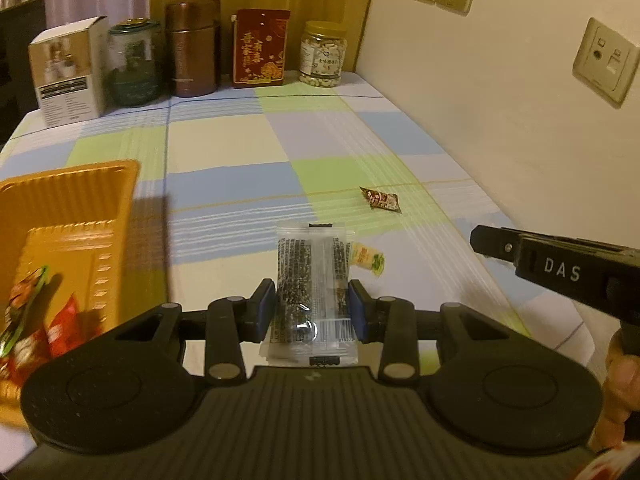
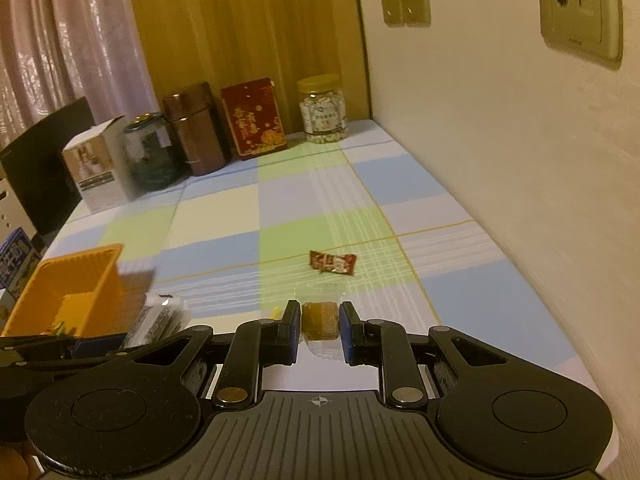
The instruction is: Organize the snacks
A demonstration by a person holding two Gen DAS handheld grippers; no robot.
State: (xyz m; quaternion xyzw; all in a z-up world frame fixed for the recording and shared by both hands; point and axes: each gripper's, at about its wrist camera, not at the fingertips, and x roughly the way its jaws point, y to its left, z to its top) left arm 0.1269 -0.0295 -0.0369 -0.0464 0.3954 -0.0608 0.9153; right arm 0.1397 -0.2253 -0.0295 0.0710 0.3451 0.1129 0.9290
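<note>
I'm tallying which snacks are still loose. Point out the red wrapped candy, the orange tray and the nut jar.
red wrapped candy (image 2: 332, 263), right wrist view, wrapper's middle
orange tray (image 1: 116, 216), left wrist view, right wall
nut jar (image 1: 323, 56), left wrist view, label

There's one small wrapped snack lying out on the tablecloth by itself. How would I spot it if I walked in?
Start at the checked tablecloth and follow the wall side, away from the orange tray. On a green square lies a small red-brown wrapped snack, flat and touched by nothing. Unlike the clear dark-speckled packet and the amber sweet, no fingers hold it.
</note>
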